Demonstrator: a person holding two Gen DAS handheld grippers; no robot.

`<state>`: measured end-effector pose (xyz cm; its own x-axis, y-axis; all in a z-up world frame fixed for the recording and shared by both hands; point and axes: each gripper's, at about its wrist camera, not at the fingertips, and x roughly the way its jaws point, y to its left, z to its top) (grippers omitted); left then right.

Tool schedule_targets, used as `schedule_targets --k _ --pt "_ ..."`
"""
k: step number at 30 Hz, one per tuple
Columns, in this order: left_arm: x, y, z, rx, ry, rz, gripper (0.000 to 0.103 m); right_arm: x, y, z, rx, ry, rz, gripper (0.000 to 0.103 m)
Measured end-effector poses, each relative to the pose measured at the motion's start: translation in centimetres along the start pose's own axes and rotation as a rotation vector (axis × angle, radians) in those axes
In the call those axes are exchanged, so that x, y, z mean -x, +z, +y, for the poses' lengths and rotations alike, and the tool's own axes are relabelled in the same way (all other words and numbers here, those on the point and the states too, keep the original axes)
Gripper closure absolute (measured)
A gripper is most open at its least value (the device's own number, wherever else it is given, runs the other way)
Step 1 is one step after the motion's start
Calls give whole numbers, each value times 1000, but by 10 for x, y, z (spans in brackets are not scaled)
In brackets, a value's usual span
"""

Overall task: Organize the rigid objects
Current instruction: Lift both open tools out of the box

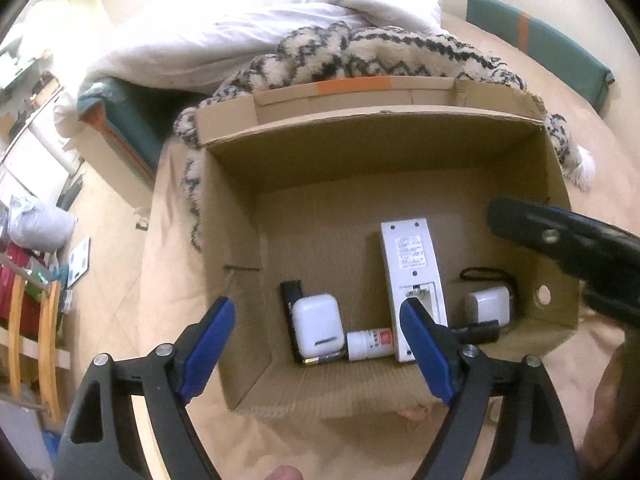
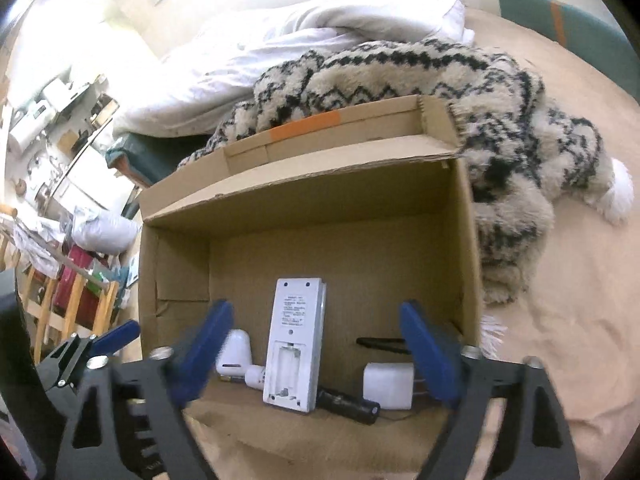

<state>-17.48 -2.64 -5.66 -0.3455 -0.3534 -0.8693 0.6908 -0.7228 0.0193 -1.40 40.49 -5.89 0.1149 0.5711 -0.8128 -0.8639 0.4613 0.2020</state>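
Note:
An open cardboard box (image 1: 360,160) (image 2: 340,248) stands on the bed. Inside it lie a white remote (image 1: 412,276) (image 2: 294,344), face down with its battery bay uncovered, a white earbud case (image 1: 318,324), a black lighter (image 1: 289,296), a small white bottle (image 1: 370,344), a battery (image 1: 324,360), a white charger (image 1: 488,306) (image 2: 388,384) and a black cylinder (image 2: 348,404). My left gripper (image 1: 316,308) hangs open above the box's near left part, holding nothing. My right gripper (image 2: 316,310) is open over the near right part, also holding nothing.
A black-and-cream patterned blanket (image 2: 400,76) and a white duvet (image 2: 300,32) are heaped behind the box on the beige sheet (image 2: 560,340). A teal cushion (image 1: 540,40) lies at the far right. Shelves and clutter (image 2: 60,240) stand beside the bed at the left.

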Motion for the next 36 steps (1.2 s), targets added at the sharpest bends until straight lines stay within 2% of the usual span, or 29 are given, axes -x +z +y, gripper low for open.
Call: schedule_targets --k 2,3,10,12,14,18,25,31,33,34,36 --pt "5 -4 3 3 6 9 20 11 -2 0 -10 0 -11 0" --pt "9 -7 6 6 9 12 20 16 -2 2 -51 -27 -28 0" --pt "48 -32 36 57 5 -6 20 46 -25 16 -25 -30 -27 0" --pt "61 -44 47 78 4 -16 19 51 -35 19 -132 -93 -34 0" --pt "70 -55 55 94 -3 -23 19 56 -45 23 -177 -118 -33 0" --pt "87 -79 67 128 -9 -51 19 66 -64 33 -152 -146 -13 0" --pt "91 -109 86 177 -18 -73 19 82 -97 34 -256 -215 -26 0" --pt "83 -109 96 228 -25 -72 19 77 -110 18 -343 -287 -11 0" --pt "80 -107 97 235 -22 -69 19 71 -111 9 -404 -323 -6 0" --pt "79 -106 97 237 -25 -65 19 68 -112 5 -538 -393 -20 0" --pt "78 -107 96 236 -45 -56 19 60 -117 -2 -693 -450 -15 0"
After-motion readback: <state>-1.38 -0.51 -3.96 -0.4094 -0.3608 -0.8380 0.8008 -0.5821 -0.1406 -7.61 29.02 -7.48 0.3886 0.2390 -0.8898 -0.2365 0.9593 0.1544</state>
